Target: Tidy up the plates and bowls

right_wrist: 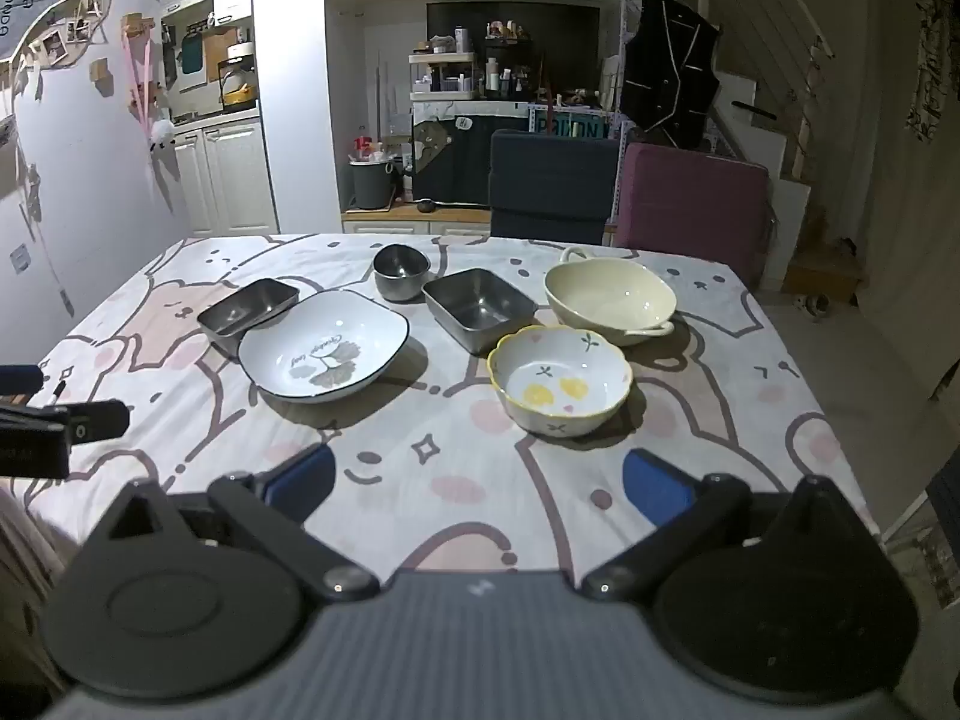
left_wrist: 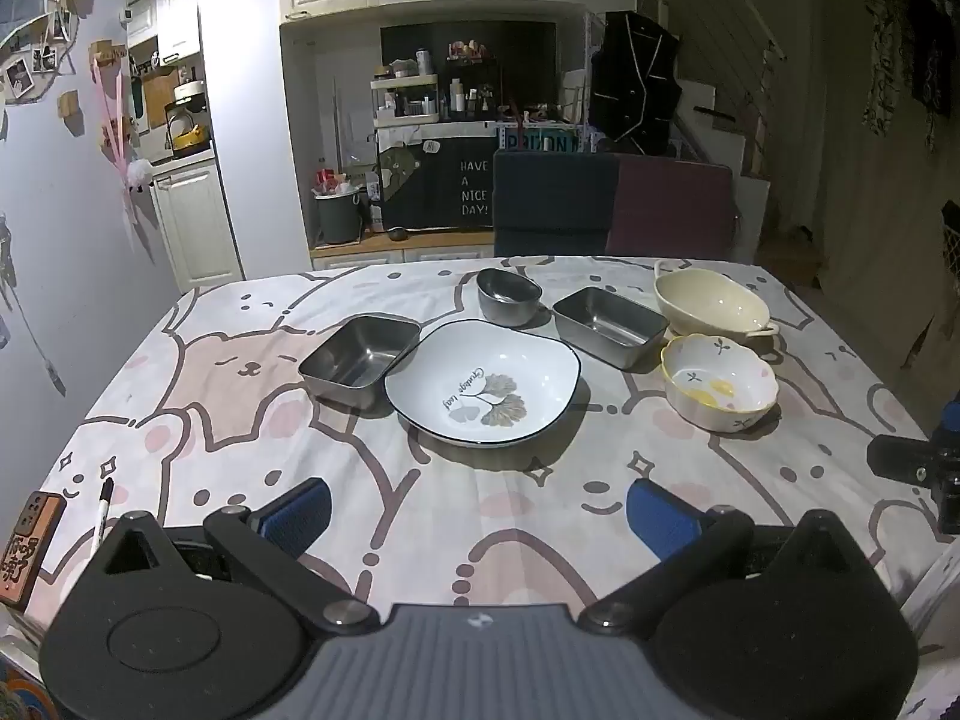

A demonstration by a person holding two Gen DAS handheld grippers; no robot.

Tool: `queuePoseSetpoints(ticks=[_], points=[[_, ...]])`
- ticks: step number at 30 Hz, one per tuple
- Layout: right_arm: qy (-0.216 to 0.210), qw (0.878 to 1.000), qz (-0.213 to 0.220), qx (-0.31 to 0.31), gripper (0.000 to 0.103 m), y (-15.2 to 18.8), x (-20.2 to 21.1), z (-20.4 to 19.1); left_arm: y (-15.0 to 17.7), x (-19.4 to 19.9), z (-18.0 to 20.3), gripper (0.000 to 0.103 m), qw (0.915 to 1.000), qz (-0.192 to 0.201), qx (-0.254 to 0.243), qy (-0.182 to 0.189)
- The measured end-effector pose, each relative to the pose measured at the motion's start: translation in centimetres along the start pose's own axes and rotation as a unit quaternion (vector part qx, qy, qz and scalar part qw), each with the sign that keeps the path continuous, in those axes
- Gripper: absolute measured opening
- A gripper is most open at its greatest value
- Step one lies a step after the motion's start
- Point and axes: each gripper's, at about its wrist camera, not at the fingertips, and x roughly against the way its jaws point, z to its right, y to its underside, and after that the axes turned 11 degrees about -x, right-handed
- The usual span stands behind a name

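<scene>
Six dishes sit mid-tabletop (left_wrist: 198,420), the white plate (left_wrist: 483,381) touching a steel tray (left_wrist: 360,357). Both tools, left (left_wrist: 477,516) and right (right_wrist: 477,486), hover released over the near edge.

A white leaf-print plate (left_wrist: 483,383) lies upright mid-table. Left of it sits a steel tray (left_wrist: 359,356); behind, a steel cup (left_wrist: 508,296); right, another steel tray (left_wrist: 609,325), a cream handled bowl (left_wrist: 711,301) and a yellow-rimmed flower bowl (left_wrist: 718,381).

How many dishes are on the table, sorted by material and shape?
Metal rectangular trays: 2, left tray and right tray
Metal round cup: 1, metal cup
White leaf plate: 1, plate
Cream handled bowl: 1, cream bowl
Yellow-rimmed flower bowl: 1, flower bowl
Total: 6
</scene>
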Motion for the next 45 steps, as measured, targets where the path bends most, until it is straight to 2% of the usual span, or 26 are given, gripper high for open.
queuePoseSetpoints(ticks=[45], points=[[0.000,1.000,-0.004,0.000,0.103,-0.02,-0.02,0.03,0.15,0.59,-0.06,0.103,1.0000,0.002,0.000,0.003]])
